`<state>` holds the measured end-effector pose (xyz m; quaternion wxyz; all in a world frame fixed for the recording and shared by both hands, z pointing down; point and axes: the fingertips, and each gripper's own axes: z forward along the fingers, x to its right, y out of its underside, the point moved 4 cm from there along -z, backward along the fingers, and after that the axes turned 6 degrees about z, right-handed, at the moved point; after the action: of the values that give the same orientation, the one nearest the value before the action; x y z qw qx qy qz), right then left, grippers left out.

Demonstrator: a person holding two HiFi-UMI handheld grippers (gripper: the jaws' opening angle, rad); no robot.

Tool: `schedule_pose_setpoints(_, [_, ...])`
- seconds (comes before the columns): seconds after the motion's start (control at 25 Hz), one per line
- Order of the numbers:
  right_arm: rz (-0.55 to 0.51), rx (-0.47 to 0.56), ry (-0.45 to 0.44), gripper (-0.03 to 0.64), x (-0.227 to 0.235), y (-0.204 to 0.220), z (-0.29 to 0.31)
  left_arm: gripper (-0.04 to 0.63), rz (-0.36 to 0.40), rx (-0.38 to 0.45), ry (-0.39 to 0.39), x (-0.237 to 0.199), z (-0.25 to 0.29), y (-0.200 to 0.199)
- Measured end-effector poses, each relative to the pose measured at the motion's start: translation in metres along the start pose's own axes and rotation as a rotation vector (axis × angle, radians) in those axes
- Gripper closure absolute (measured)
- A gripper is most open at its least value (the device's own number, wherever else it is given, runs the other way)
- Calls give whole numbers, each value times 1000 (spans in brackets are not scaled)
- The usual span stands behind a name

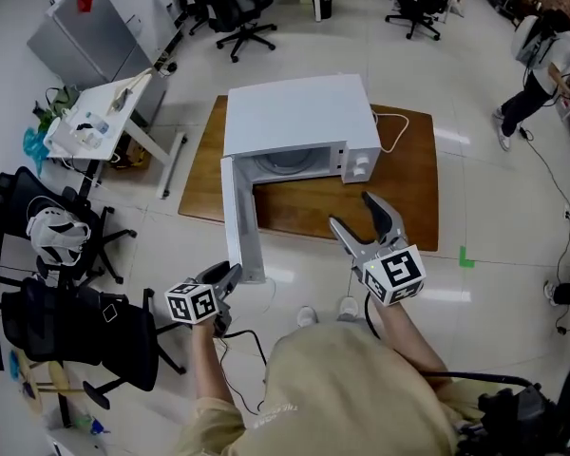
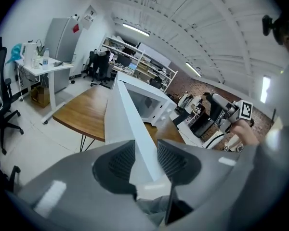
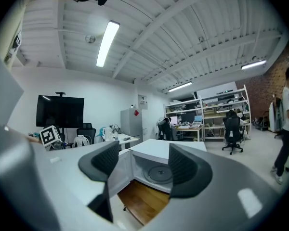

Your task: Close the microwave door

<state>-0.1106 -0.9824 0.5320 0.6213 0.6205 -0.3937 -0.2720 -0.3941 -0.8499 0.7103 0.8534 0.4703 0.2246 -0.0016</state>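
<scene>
A white microwave (image 1: 299, 122) stands on a low wooden table (image 1: 408, 179). Its door (image 1: 239, 217) is swung wide open and points towards me. In the left gripper view the door (image 2: 127, 114) runs edge-on between the pads of my left gripper (image 2: 143, 160), which touch it on both sides near its free end. From the head view the left gripper (image 1: 230, 275) sits at that same door end. My right gripper (image 1: 350, 209) hovers open over the table's front, empty. In the right gripper view the right gripper (image 3: 143, 162) faces the open cavity with its turntable (image 3: 156, 173).
Black office chairs (image 1: 66, 321) stand close on my left. A white desk (image 1: 104, 112) with bottles is at the back left. A person (image 1: 541, 74) stands at the far right. The microwave's cable (image 1: 394, 126) lies on the table behind it.
</scene>
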Motion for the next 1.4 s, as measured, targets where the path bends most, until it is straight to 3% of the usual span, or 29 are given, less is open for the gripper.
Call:
schedule_pose_setpoints(0.32, [5, 5, 47, 307, 13, -3, -3, 417, -65, -75, 33, 36, 51, -8])
schedule_pose_setpoints(0.52, [23, 10, 68, 307, 19, 0, -13, 423, -94, -51, 1, 63, 86, -13])
schedule_pose_setpoints(0.68, [30, 12, 114, 307, 27, 4, -22, 431, -68, -49, -6, 75, 113, -19])
schedule_pose_setpoints(1.0, [30, 1, 215, 308, 35, -1, -32, 474, 69, -67, -43, 83, 155, -58])
schedule_pose_setpoints(1.04, [32, -1, 228, 308, 38, -2, -35, 498, 95, -75, -64, 82, 162, -63])
schedule_pose_setpoints(1.08, [35, -1, 239, 308, 40, -4, -38, 588, 132, -82, -95, 81, 170, -67])
schedule_pose_setpoints(1.24, [39, 3, 276, 308, 45, -8, -44, 594, 291, -58, -164, 70, 202, -85])
schedule_pose_setpoints(1.4, [40, -1, 305, 308, 50, -8, -52, 594, 395, -23, -189, 65, 238, -112])
